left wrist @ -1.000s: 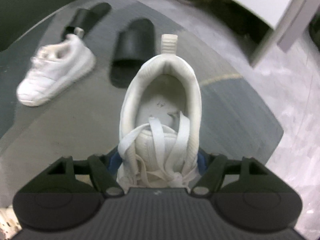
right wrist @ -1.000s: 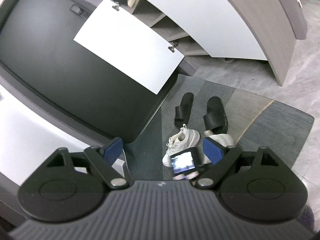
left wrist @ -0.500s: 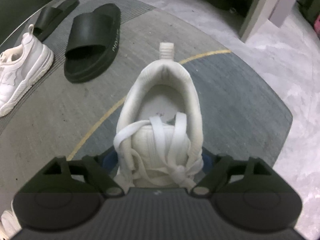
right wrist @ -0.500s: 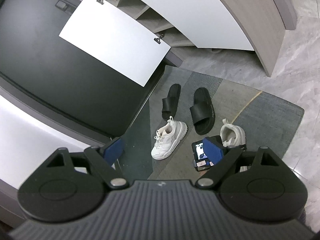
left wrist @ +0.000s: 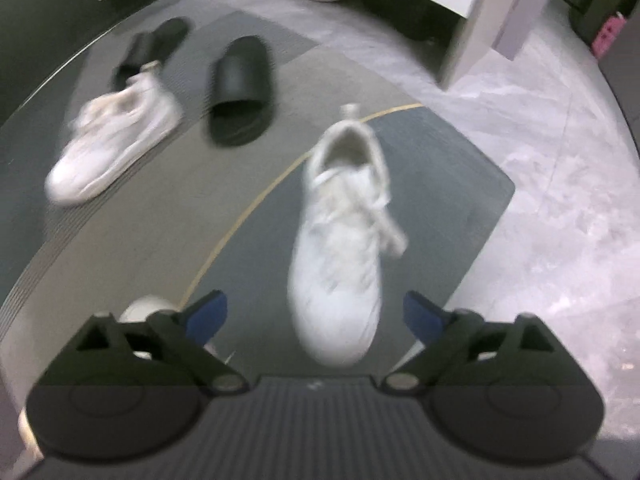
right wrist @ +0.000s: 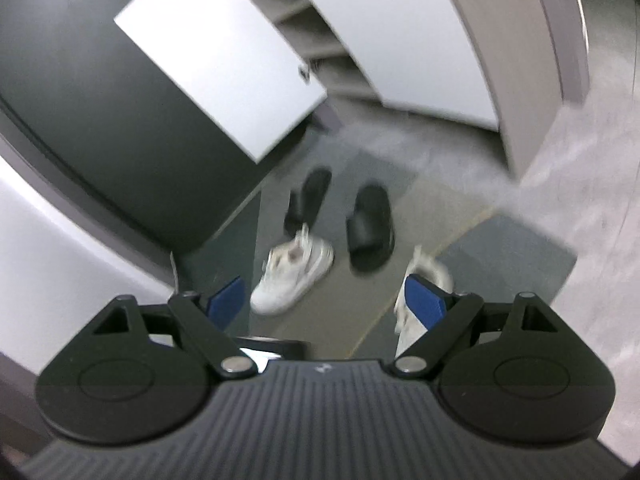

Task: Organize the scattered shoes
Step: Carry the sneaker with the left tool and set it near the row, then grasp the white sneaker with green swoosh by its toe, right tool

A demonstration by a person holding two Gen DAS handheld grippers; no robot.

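Grey marbled floor, grey rug, open white cabinet door.

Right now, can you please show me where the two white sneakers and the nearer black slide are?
Near sneaker (left wrist: 334, 280), left wrist view, on its toe box.
Far sneaker (left wrist: 108, 156), left wrist view, on its side.
Black slide (left wrist: 242, 80), left wrist view, on its strap.

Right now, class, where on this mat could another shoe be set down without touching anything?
Free: the dark mat corner right of the near white sneaker, and the grey band between the two sneakers. Crowded: far left, where the other sneaker and black slides cluster.
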